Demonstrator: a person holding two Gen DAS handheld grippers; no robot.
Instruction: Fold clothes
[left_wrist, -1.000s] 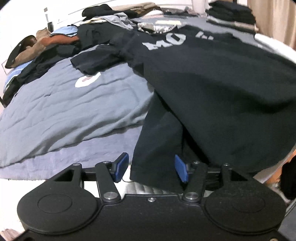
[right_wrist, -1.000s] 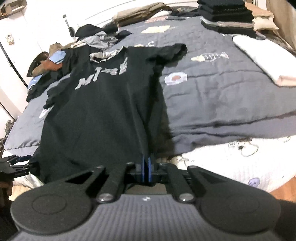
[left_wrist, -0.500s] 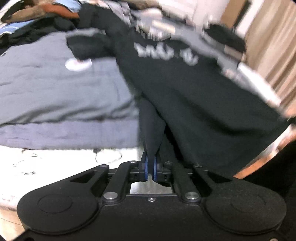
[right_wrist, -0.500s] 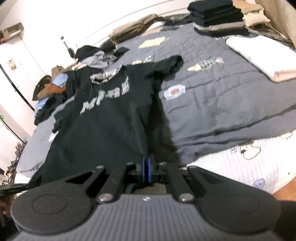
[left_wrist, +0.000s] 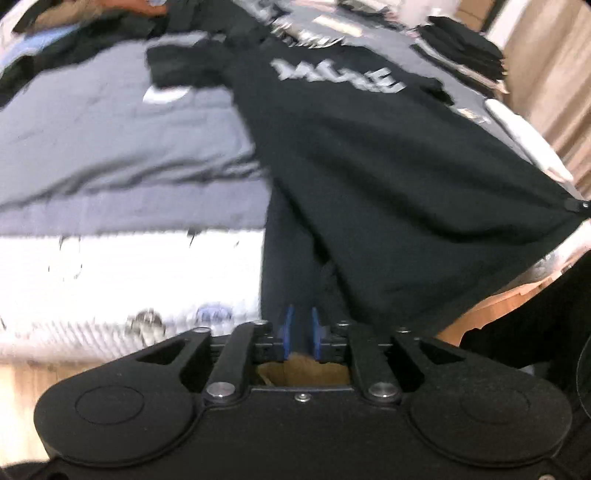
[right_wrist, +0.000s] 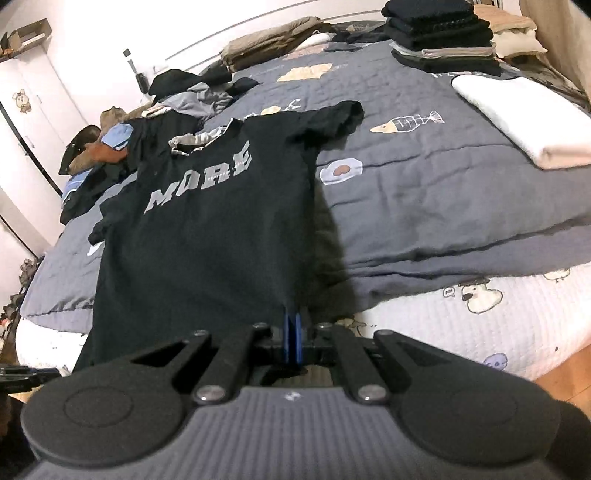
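Folding hasn't begun: I see the shirt (right_wrist: 207, 221) spread unfolded on the bed (right_wrist: 443, 192), right tool (right_wrist: 292, 332) clamped on its near hem, left tool (left_wrist: 300, 332) opening around the other corner; stack (right_wrist: 441, 33) sits far right.

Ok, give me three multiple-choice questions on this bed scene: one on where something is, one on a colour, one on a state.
1. Where does the black T-shirt lie?
A) on the floor
B) spread on the grey quilt
C) on a hanger

2. What colour is its lettering?
A) red
B) pale grey
C) yellow

3. What is the right gripper doing?
A) standing wide open
B) shut on a white towel
C) shut on the T-shirt's hem

Answers: B, the shirt lies front-up across the quilt; B, MORE reads pale grey on black; C, its blue pads meet on the hem.
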